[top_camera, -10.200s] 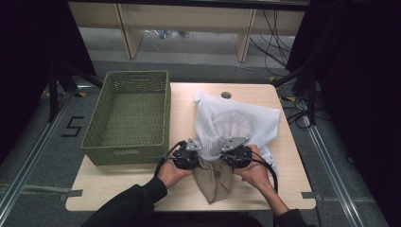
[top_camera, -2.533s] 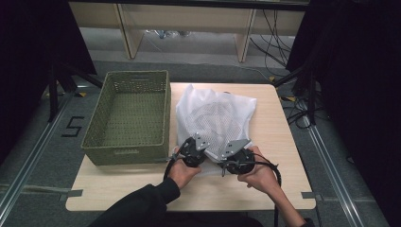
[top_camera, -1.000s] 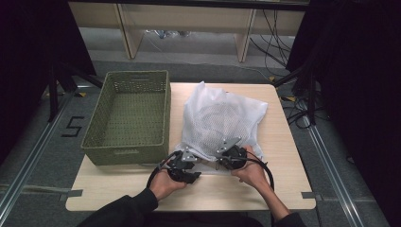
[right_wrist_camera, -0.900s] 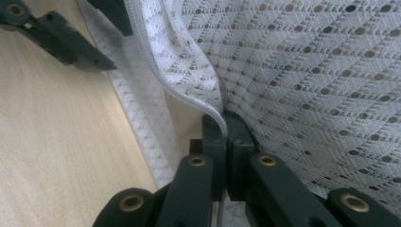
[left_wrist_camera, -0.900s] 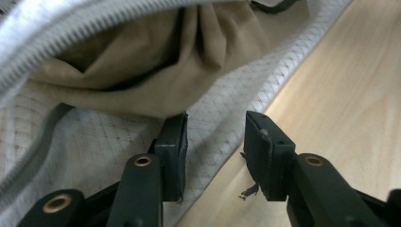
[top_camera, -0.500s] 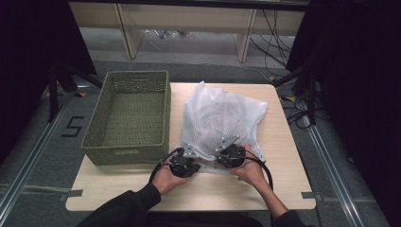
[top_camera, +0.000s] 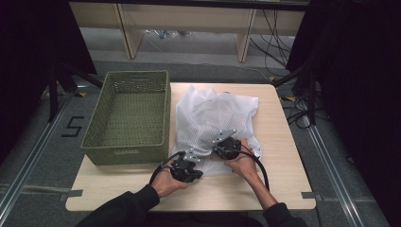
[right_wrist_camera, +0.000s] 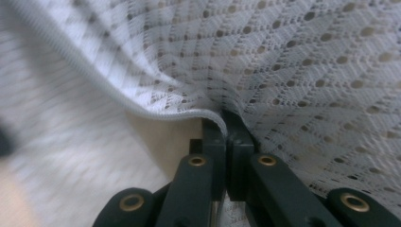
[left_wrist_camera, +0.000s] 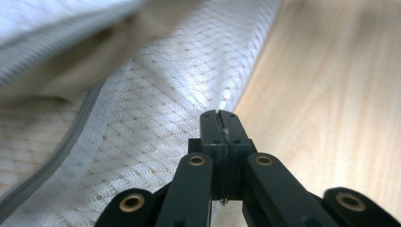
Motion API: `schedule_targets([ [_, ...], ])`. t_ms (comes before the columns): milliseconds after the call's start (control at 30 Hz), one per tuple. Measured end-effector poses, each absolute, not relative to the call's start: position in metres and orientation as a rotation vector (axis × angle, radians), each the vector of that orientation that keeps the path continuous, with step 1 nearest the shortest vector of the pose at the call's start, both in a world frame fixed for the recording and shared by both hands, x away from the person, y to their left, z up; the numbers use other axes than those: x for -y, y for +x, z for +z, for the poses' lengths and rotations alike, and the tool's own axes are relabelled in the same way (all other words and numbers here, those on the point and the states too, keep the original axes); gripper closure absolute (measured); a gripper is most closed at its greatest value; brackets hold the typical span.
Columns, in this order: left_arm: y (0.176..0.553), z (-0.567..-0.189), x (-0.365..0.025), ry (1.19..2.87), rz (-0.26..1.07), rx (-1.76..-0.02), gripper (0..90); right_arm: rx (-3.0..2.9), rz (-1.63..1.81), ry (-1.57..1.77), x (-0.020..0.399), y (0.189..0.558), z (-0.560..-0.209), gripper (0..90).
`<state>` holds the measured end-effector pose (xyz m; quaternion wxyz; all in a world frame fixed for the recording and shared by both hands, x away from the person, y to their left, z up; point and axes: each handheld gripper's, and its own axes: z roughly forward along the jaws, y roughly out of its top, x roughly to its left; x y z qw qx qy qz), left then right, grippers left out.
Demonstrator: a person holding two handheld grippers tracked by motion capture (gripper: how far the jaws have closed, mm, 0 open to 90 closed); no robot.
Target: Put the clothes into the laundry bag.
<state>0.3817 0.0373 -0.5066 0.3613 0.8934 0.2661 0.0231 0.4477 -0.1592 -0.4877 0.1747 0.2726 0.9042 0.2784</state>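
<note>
I had the white mesh laundry bag [top_camera: 215, 120] lying flat at the table's [top_camera: 279, 189] centre, just right of the green woven basket [top_camera: 127, 116]; my right gripper [right_wrist_camera: 226, 124] was clamped on the bag's corded hem at its six o'clock edge, mesh pinched between the pads; my left gripper [left_wrist_camera: 220, 116] had just closed, jaws fully together at the bag's seven o'clock corner, seemingly holding nothing, beside its grey zip [left_wrist_camera: 56, 153]; a beige item [left_wrist_camera: 42, 80] showed inside. I judged the bag's handling only partway done; the basket stood empty.
</note>
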Motion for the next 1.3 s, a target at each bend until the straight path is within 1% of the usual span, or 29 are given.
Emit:
schedule_targets([
  [33,0.379,-0.508,-0.036,2.274,0.039,-0.706,90.0,-2.550,0.786,0.788,0.158,0.451,-0.488,90.0],
  [67,0.377,-0.506,-0.037,2.301,0.036,-0.684,89.9,-2.539,0.783,0.789,0.158,0.454,-0.488,90.0],
  [233,0.369,-0.508,-0.037,2.268,0.004,-0.692,90.0,-2.503,0.765,0.817,0.156,0.471,-0.490,90.0],
  [300,0.367,-0.507,-0.037,2.279,-0.012,-0.691,89.9,-2.482,0.768,0.821,0.157,0.477,-0.491,90.0],
  [500,0.364,-0.507,-0.039,2.293,-0.034,-0.658,89.8,-2.477,0.719,0.839,0.155,0.489,-0.489,90.0],
  [600,0.363,-0.508,-0.040,2.286,-0.029,-0.671,89.7,-2.465,0.703,0.841,0.155,0.490,-0.488,90.0],
  [733,0.362,-0.506,-0.041,2.297,-0.023,-0.664,87.7,-2.499,0.699,0.784,0.157,0.481,-0.484,90.0],
  [767,0.362,-0.506,-0.042,2.297,-0.011,-0.662,87.1,-2.514,0.685,0.733,0.159,0.471,-0.478,90.0],
  [833,0.362,-0.505,-0.044,2.314,-0.003,-0.655,86.1,-2.533,0.689,0.662,0.161,0.463,-0.473,90.0],
  [900,0.361,-0.503,-0.044,2.314,0.007,-0.646,84.9,-2.536,0.683,0.654,0.165,0.452,-0.467,90.0],
  [967,0.361,-0.501,-0.044,2.302,0.019,-0.648,83.9,-2.548,0.696,0.589,0.168,0.445,-0.461,90.0],
  [1067,0.359,-0.497,-0.046,2.278,0.012,-0.667,83.7,-2.540,0.723,0.612,0.176,0.430,-0.450,90.0],
  [1133,0.360,-0.494,-0.049,2.274,0.025,-0.660,83.0,-2.545,0.714,0.550,0.181,0.422,-0.445,90.0],
  [1167,0.359,-0.494,-0.050,2.258,0.012,-0.679,82.2,-2.542,0.709,0.577,0.182,0.416,-0.444,90.0],
  [1233,0.360,-0.493,-0.052,2.273,0.028,-0.659,80.4,-2.556,0.682,0.538,0.183,0.409,-0.444,90.0],
  [1300,0.356,-0.492,-0.055,2.259,0.005,-0.669,77.1,-2.570,0.616,0.501,0.180,0.403,-0.450,90.0],
])
